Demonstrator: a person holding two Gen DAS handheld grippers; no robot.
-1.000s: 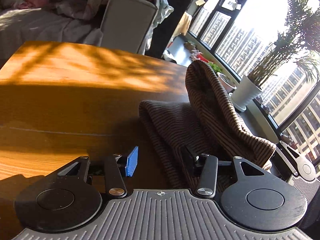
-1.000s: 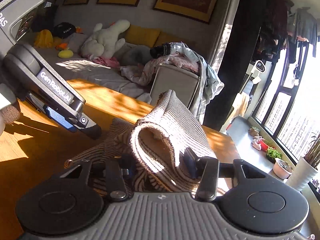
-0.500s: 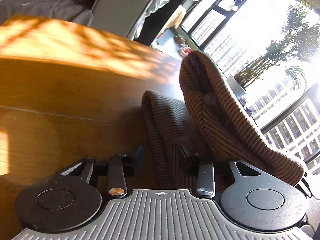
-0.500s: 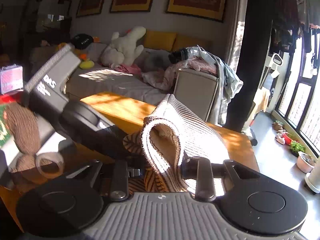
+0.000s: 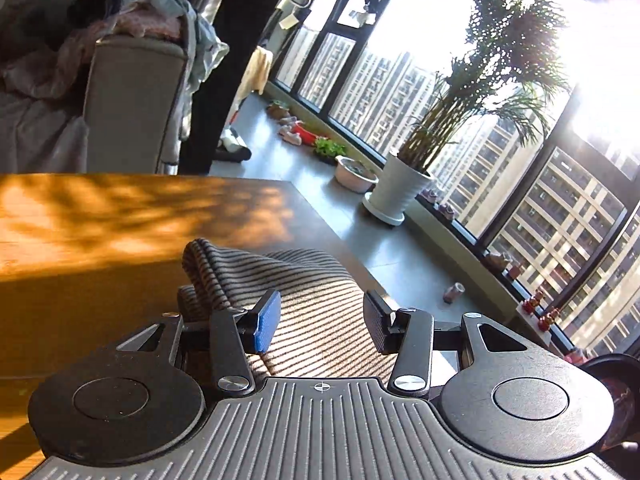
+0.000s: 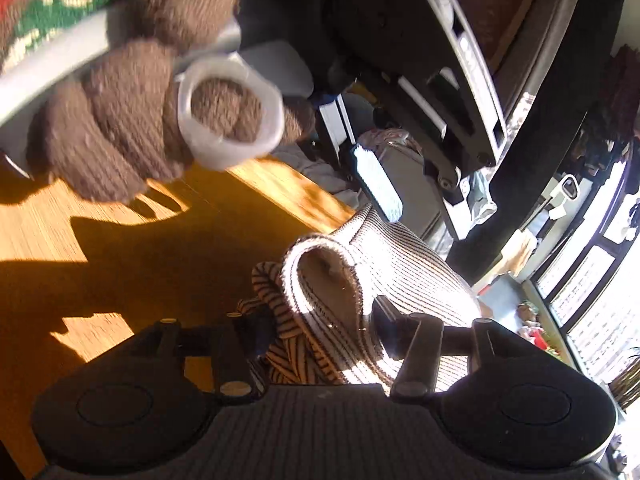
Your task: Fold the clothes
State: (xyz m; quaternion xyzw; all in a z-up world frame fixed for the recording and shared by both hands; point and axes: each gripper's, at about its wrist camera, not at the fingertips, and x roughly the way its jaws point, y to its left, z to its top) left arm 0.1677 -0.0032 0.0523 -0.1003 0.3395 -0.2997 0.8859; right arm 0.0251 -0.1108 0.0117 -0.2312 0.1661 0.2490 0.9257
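Clearly, the left tool (image 5: pixel 318 322) hung spread and empty over the striped garment (image 5: pixel 304 284), which lay bunched on the worktop (image 5: pixel 100 232) near its corner. The right tool (image 6: pixel 320 330) pinched a raised fold of it. Judged from this, the fold should be laid down flat, edges matched, before that tool let go.

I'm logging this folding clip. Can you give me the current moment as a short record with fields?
garment: striped knit, bunched on the wooden table
left tongs: open, above the knit, holding nothing
right tongs: shut on a raised fold of the striped knit
left hand: brown knit glove, on the left tool's handle
background: potted palm by the window
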